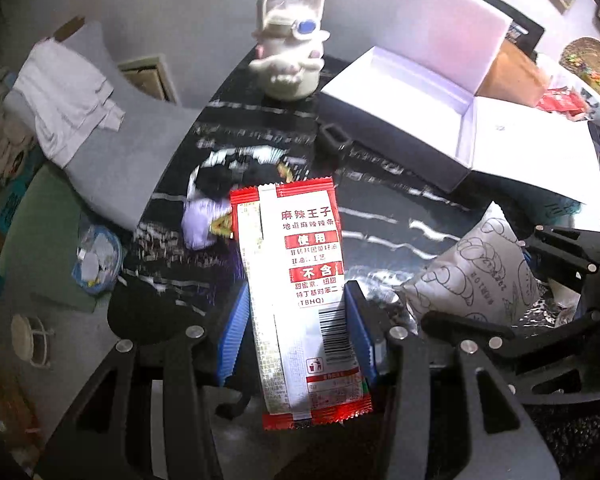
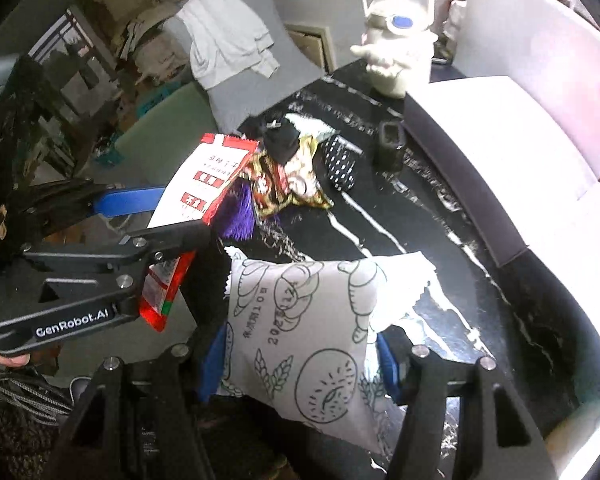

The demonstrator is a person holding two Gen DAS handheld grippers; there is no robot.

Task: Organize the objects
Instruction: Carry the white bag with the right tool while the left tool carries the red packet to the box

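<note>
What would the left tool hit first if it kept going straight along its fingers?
Most likely the small pile of snack packets on the black marbled table, just past the tip of the red-and-white packet held by the left tool. Depth is unclear through the fisheye, so it could reach bare tabletop instead.

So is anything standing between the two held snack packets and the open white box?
Nothing visible blocks them. The red packet and the white bread packet hang above the dark table; the white box lies open beyond, with only a small black object near its edge.
</note>
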